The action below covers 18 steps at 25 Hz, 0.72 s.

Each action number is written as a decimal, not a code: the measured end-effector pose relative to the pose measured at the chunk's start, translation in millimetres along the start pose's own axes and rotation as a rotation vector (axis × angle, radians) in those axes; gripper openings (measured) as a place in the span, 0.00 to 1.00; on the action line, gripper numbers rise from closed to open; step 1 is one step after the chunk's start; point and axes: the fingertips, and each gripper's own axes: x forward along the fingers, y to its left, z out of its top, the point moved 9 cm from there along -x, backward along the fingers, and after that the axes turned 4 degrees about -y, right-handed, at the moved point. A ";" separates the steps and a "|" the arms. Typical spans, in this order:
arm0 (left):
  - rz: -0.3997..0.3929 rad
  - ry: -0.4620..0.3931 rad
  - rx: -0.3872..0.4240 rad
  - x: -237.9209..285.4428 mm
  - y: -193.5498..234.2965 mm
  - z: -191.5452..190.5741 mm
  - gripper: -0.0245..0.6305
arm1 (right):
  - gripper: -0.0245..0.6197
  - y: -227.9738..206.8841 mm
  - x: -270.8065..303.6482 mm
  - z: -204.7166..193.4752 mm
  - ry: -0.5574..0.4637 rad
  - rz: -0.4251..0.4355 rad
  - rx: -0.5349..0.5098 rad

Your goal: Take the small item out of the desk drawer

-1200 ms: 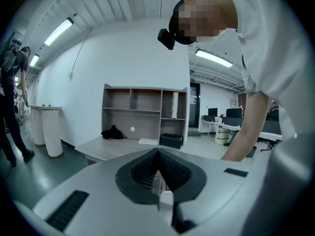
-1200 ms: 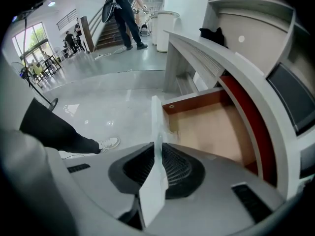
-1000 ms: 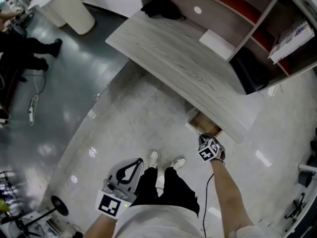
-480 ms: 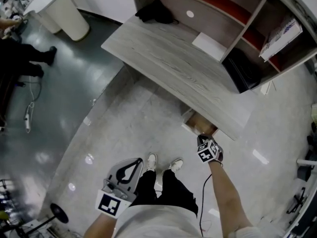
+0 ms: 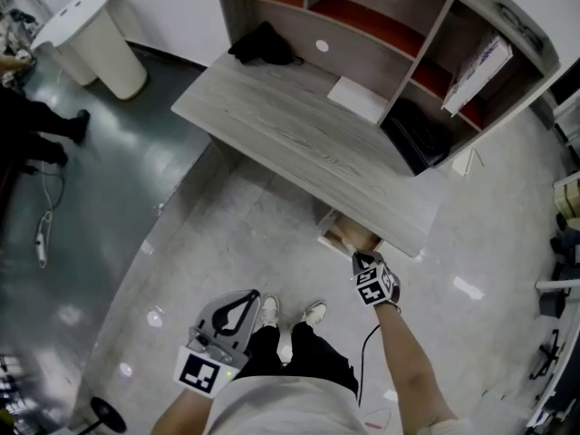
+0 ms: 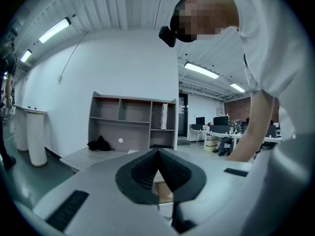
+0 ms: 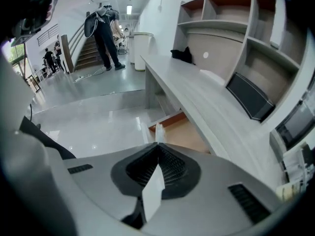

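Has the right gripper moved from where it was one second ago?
Yes, a little: the right gripper, shut on a white item, has drawn back from the open drawer toward the person's feet.

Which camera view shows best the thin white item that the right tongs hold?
The right gripper view: the thin white item sits edge-on between the right tongs, which are shut on it. In the head view the tongs, near the open drawer, hide it. The left gripper view does not show it.
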 end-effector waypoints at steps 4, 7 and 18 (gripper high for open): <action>-0.033 -0.036 0.013 6.0 -1.0 8.5 0.06 | 0.08 -5.0 -25.4 12.6 -0.073 -0.036 0.058; -0.058 -0.067 0.022 12.7 -1.9 18.0 0.06 | 0.08 -11.6 -53.8 27.9 -0.147 -0.070 0.119; -0.109 -0.159 0.073 30.7 3.6 47.6 0.06 | 0.08 -35.6 -163.7 73.0 -0.429 -0.188 0.240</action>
